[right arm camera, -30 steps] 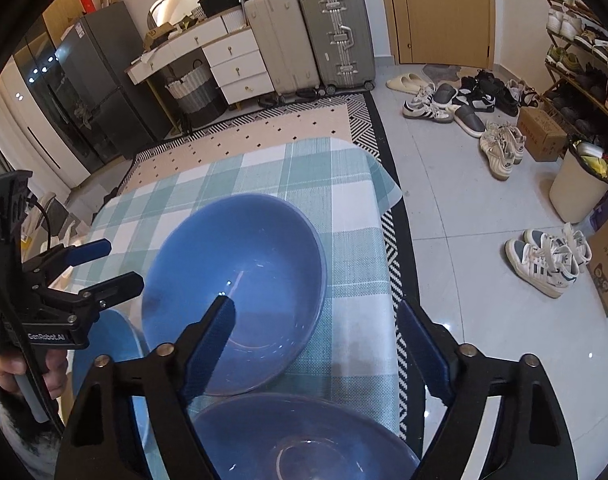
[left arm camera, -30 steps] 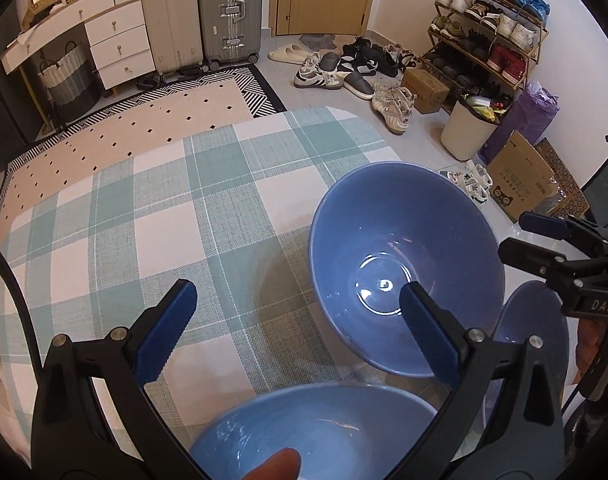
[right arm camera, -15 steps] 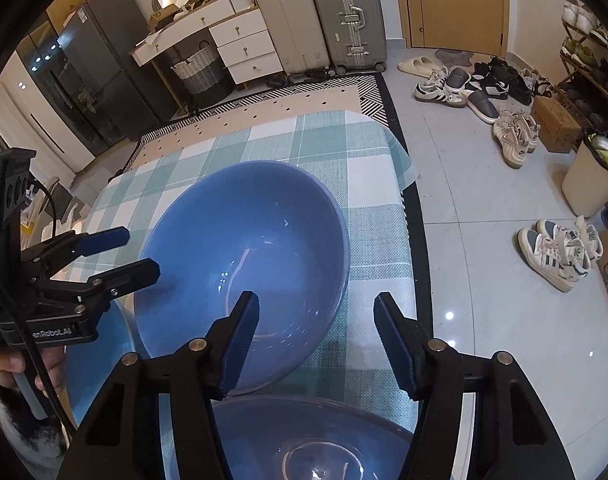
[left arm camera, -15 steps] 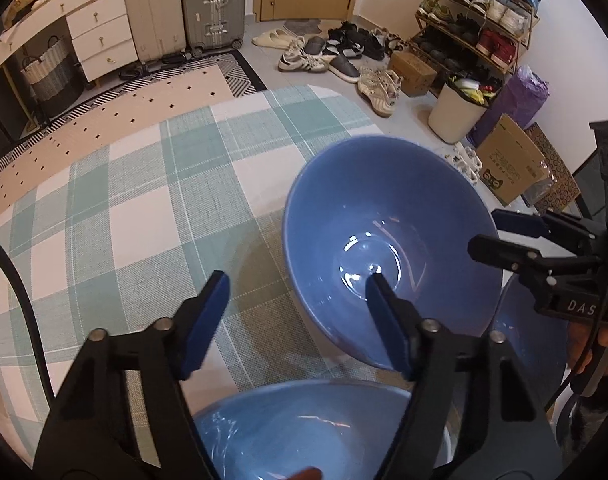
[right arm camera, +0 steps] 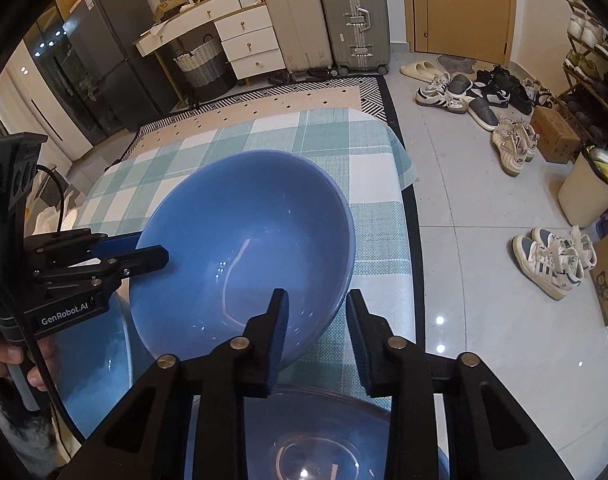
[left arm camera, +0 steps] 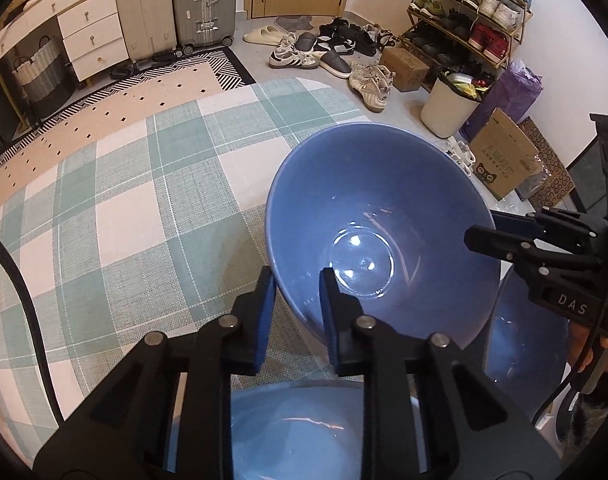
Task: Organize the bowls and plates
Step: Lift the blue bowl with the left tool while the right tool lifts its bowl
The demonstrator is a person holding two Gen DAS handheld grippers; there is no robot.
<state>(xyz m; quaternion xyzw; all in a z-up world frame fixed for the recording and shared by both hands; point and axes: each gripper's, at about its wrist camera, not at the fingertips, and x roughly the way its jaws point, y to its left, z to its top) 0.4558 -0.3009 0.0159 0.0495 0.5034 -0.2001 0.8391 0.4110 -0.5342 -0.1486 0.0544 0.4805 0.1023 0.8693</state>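
Underneath everything, a table (left arm camera: 135,216) covered in a green-and-white checked cloth, ending ahead over a patterned rug (left arm camera: 151,88). On the cloth, toward the table's right-hand edge, a big blue bowl (left arm camera: 380,232), deep and glossy, tilted with its near rim raised. Just beside it, partly hidden, a second blue bowl (left arm camera: 524,344) at the far right of the left wrist view, low left in the right wrist view. Close beneath the left camera, a third blue dish (left arm camera: 299,428); beneath the right camera, a shallower blue plate or bowl (right arm camera: 328,432), cannot tell which. Clamped on the big bowl's near rim: the left gripper (left arm camera: 295,296), nearly closed, one finger outside the wall and one inside. Set over the opposite side of the same rim: the right gripper (right arm camera: 318,320), narrowed but with a visible gap, inner finger inside the bowl, outer finger outside; cannot tell whether the pads press the wall. On the floor beyond, two suitcases (right arm camera: 324,16), a white drawer unit (right arm camera: 239,44), scattered shoes (right arm camera: 480,92) and a white bin (left arm camera: 448,108).
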